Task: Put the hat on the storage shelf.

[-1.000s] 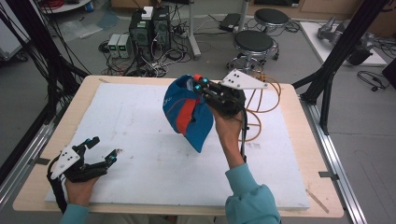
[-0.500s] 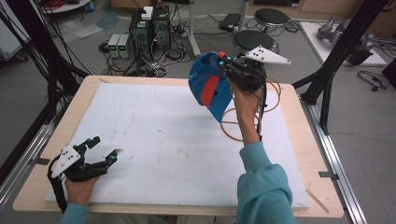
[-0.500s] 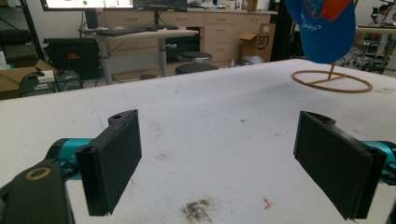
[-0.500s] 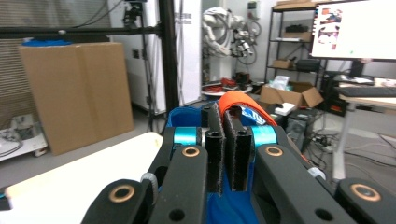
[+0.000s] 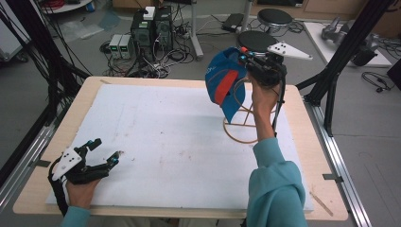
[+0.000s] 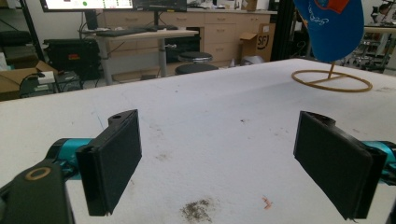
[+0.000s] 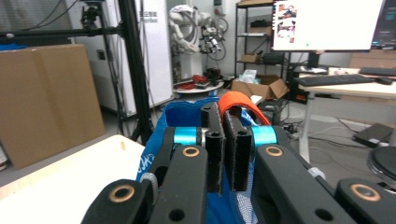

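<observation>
A blue cap (image 5: 224,85) with an orange brim hangs in the air at the table's far right, and my right gripper (image 5: 243,59) is shut on its upper edge. In the right gripper view the jaws stand almost together (image 7: 223,116), pinching the blue fabric (image 7: 187,116). Under the cap a yellow wire stand (image 5: 246,127) with a ring base rests on the board; the cap's lower end hangs in front of its stem. My left gripper (image 5: 106,151) lies open at the front left, nothing between its pads (image 6: 224,163). The left gripper view has the cap (image 6: 334,28) and stand (image 6: 331,80) far off.
A white board (image 5: 165,142) covers most of the wooden table, with small dirt marks near its middle. Black frame posts (image 5: 331,80) rise at the table's right and left sides. Stools, computers and cables lie on the floor beyond the far edge.
My right hand has carried the cap to the right and a little up, from the board's middle to above the wire stand. The left gripper has stayed put.
</observation>
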The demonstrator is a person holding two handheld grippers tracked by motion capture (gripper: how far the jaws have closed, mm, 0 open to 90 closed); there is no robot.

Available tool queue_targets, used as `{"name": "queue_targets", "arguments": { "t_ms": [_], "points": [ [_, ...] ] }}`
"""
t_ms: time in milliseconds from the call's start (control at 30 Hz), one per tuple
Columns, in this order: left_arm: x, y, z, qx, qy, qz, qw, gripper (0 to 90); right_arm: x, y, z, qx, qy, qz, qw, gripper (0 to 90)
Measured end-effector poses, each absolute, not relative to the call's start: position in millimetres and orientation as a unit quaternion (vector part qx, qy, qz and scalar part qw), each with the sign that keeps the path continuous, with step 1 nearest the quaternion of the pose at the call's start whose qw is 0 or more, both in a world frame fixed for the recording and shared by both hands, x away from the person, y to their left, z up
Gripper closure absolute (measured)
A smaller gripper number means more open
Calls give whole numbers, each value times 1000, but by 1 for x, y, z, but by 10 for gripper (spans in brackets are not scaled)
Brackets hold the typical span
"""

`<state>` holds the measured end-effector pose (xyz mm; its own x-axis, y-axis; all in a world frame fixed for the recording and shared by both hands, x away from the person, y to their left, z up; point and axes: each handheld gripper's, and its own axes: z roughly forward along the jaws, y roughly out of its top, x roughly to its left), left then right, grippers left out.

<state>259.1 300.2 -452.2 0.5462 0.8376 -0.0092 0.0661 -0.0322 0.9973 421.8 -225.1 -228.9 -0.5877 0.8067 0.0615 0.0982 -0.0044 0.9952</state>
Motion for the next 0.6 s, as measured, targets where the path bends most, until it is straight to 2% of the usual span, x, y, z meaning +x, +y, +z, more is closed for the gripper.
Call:
{"name": "queue_targets", "arguments": {
  "t_ms": [133, 333, 600],
  "points": [
    [259, 300, -452, 643, 350, 323, 600, 154, 425, -232, -228, 361, 637, 619, 284, 880],
    [258, 300, -452, 643, 350, 324, 599, 155, 429, -243, -216, 367, 634, 610, 303, 880],
    [259, 300, -452, 645, 349, 324, 598, 155, 413, -268, -214, 382, 630, 597, 316, 879]
  ]
}}
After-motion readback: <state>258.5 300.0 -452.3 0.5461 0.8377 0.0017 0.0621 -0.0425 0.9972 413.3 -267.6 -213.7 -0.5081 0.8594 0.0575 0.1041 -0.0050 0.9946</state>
